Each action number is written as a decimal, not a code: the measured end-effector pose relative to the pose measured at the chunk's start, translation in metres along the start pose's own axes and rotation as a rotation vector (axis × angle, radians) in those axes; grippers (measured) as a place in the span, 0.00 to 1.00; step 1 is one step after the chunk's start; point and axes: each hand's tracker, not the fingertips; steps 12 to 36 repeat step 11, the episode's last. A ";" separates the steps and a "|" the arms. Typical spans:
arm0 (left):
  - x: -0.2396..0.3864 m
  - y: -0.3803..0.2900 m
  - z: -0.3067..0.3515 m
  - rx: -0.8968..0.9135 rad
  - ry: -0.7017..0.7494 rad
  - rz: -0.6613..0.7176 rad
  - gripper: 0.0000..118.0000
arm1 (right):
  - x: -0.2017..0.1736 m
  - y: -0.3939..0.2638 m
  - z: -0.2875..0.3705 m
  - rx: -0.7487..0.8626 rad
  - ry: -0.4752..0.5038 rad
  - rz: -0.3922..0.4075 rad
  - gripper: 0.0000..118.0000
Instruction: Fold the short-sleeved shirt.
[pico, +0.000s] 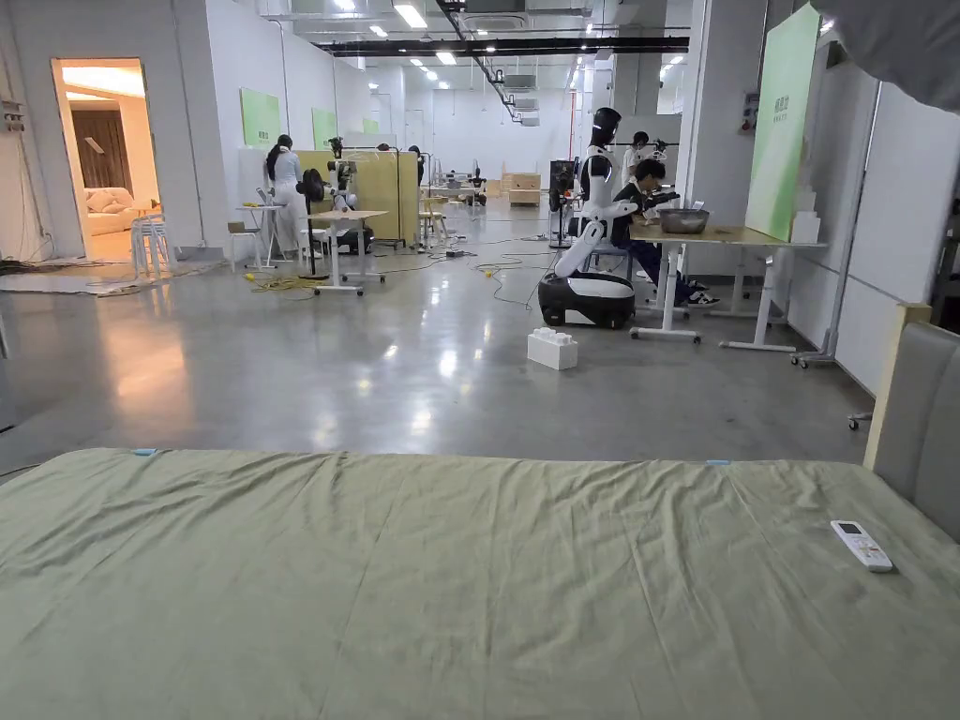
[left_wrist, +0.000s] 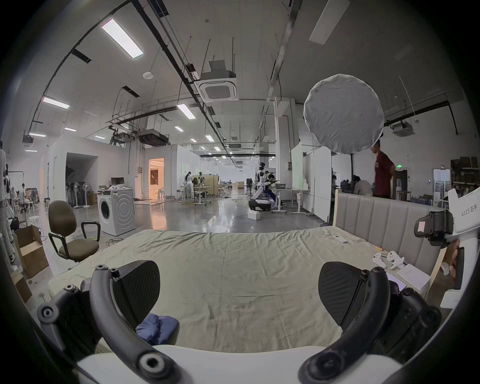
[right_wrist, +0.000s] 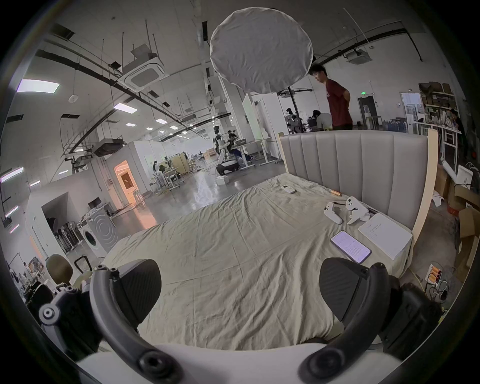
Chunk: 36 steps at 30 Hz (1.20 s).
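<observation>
Item: crumpled blue fabric bundle (left_wrist: 157, 328) (judged the short-sleeved shirt), at the near edge of the wrinkled olive-green bed sheet (left_wrist: 233, 272). Left gripper (left_wrist: 239, 291) and right gripper (right_wrist: 240, 291): jaws spread wide, empty, above the sheet. Risk: pinching sheet along with shirt, dragging both

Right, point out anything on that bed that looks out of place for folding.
The blue garment lies bunched at the near edge of the bed, not spread. A phone, notepad, two white controllers and a remote clutter the headboard side.
</observation>
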 end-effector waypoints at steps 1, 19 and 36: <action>0.000 0.000 0.000 0.002 0.000 0.001 1.00 | 0.000 0.000 -0.001 -0.003 -0.003 0.007 1.00; 0.005 0.003 -0.003 -0.003 -0.029 0.009 1.00 | -0.011 -0.012 0.002 -0.003 0.147 0.076 1.00; 0.005 0.003 -0.003 -0.003 -0.029 0.009 1.00 | -0.011 -0.012 0.002 -0.003 0.147 0.076 1.00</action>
